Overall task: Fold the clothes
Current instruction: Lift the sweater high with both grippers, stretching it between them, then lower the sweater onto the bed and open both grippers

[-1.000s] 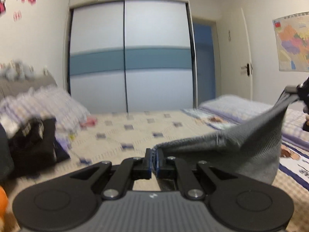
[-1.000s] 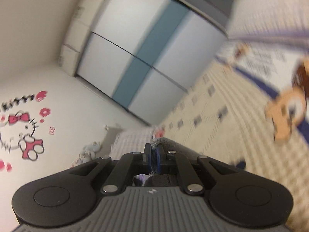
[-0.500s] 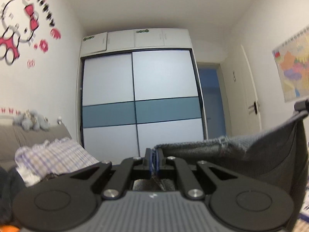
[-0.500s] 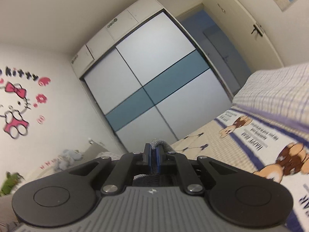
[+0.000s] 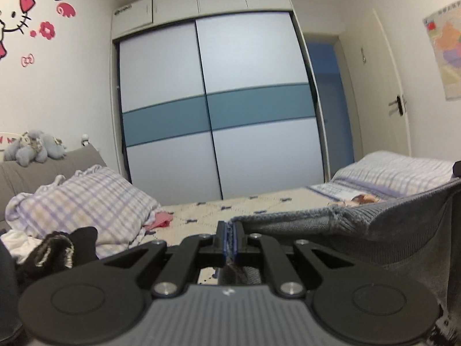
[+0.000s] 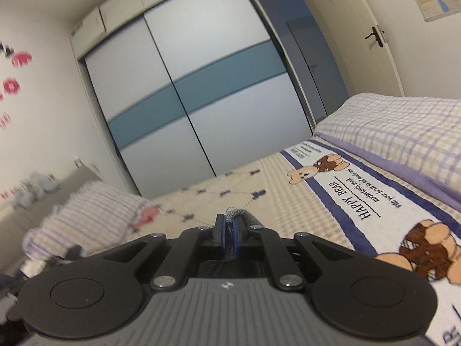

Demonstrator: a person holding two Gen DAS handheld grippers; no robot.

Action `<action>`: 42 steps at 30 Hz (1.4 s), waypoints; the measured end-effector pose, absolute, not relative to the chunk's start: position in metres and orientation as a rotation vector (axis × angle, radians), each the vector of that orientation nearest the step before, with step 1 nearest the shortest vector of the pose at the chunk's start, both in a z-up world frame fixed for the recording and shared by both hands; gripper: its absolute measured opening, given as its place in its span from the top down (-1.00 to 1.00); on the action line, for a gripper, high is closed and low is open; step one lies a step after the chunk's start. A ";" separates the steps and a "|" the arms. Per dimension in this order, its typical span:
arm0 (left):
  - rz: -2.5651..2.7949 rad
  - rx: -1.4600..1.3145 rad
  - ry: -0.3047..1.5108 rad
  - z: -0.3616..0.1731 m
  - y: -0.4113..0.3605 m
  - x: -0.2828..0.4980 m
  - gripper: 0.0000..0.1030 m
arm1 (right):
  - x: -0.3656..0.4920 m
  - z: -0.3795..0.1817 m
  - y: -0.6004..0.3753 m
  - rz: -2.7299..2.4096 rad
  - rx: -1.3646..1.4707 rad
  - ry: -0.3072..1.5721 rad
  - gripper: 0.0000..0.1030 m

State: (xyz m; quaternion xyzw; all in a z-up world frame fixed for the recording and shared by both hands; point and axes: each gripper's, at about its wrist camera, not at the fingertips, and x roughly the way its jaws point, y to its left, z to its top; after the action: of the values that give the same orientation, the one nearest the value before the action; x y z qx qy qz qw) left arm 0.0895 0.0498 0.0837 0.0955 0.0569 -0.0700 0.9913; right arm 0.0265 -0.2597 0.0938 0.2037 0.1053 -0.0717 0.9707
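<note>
Grey knit garment (image 5: 360, 225), lower right of the left view, stretched between our two grippers; left gripper (image 5: 226, 240) pinches one edge, right gripper (image 6: 227, 238) the other; its long axis runs rightward from the left fingers, above the bed (image 6: 259, 201); pillow (image 5: 95, 201) lies lower left.

A home bedroom: a bed (image 6: 230, 193) with a patterned cover fills the foreground, a checked pillow (image 5: 86, 199) at 9 o'clock, a sliding-door wardrobe (image 5: 213, 106) at 12, a door (image 5: 383, 92) at 2, cartoon wall stickers (image 5: 23, 8) at 10, and a plush toy (image 5: 31, 148) on the grey headboard (image 5: 57, 164).
</note>
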 end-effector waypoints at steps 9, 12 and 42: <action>-0.096 0.260 0.299 0.037 0.046 0.176 0.92 | 0.137 0.032 -0.260 -0.174 0.349 0.339 0.89; -0.076 0.267 0.342 0.020 0.046 0.195 0.92 | 0.158 0.018 -0.253 -0.178 0.324 0.350 0.89; -0.062 -0.069 0.605 -0.023 0.089 0.230 0.33 | 0.190 -0.020 -0.246 -0.118 0.315 0.507 0.40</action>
State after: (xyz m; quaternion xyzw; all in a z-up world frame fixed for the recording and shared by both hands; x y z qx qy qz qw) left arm 0.2298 0.0886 -0.0233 -0.0341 0.2978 -0.0306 0.9535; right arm 0.1904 -0.2461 -0.0204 0.1553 0.2496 -0.0581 0.9541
